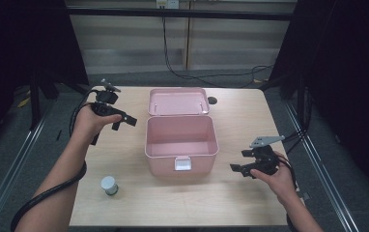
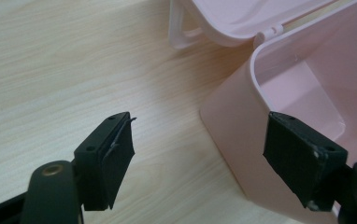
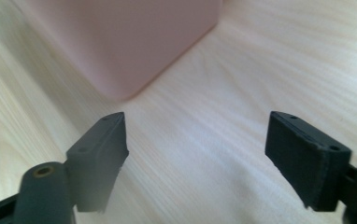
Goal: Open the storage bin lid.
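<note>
Judging by look, pink box [image 1: 181, 144] sat mid-table, lid back, empty: prob light, stiff, slick plastic. Your left gripper [image 1: 123, 119] & right gripper [image 1: 243, 161] hung released, empty. Take by rim/walls.

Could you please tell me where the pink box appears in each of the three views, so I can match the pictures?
High view: the pink box stands at the middle of the table, lid open toward the far side.
Left gripper view: its corner and open inside sit at the right, beyond the jaws.
Right gripper view: its blurred lower corner sits at the top left.
Shared landmark: the pale wood-grain tabletop.
</note>
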The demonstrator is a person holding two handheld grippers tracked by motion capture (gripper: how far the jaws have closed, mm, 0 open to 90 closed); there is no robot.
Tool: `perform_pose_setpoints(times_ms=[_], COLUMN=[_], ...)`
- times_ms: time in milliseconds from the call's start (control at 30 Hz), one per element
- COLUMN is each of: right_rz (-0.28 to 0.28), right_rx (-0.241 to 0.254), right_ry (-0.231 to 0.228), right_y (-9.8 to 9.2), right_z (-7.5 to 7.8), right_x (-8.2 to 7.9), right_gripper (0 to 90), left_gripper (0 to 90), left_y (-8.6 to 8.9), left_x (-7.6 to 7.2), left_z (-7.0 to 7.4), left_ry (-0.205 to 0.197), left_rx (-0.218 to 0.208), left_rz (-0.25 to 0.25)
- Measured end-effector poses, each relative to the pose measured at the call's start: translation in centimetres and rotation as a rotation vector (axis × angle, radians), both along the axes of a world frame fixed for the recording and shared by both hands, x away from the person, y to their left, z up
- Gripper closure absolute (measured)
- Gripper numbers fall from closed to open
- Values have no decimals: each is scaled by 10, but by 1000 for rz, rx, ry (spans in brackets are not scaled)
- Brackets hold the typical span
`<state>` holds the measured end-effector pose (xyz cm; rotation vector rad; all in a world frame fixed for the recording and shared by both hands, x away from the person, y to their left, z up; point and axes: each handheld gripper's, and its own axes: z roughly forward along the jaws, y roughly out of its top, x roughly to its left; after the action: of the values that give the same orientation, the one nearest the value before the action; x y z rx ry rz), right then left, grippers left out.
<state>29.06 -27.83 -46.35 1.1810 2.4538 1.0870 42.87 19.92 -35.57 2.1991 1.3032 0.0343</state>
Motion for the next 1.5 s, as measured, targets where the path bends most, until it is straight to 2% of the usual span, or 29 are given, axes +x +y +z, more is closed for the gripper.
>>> perform_pose_setpoints(times_ms=[33,233,433,533,700,800,1033,1267,1500], right_rz=[2,5,19,28,32,39,36,38,38], right_rx=[-14,-17,-48,-58,-64,-78,-49,-48,-47], right_ry=[3,29,12,27,2,-41,-79,-81,-80], right_y=[1,5,9,11,11,10,7,7,7], right_z=[-3,-22,-32,-38,-40,-43,-48,-48,-48], right_x=[-1,-2,-3,-4,-4,-6,-10,-10,-10], right_gripper=[185,171,151,140,143,139,137,136,135], left_gripper=[235,230,230,230,230,232,233,233,234], left_y=[2,10,17,20,23,25,33,40,46], left_x=[-1,-8,-17,-22,-31,-36,-47,-59,-70], left_z=[-1,-6,-9,-10,-13,-14,-19,-20,-24], left_ry=[4,11,12,17,17,24,28,30,51], left_rx=[-6,-9,-15,-11,-5,4,6,-1,14], left_rz=[-3,-16,-31,-34,-61,-80,-91,-94,-109])
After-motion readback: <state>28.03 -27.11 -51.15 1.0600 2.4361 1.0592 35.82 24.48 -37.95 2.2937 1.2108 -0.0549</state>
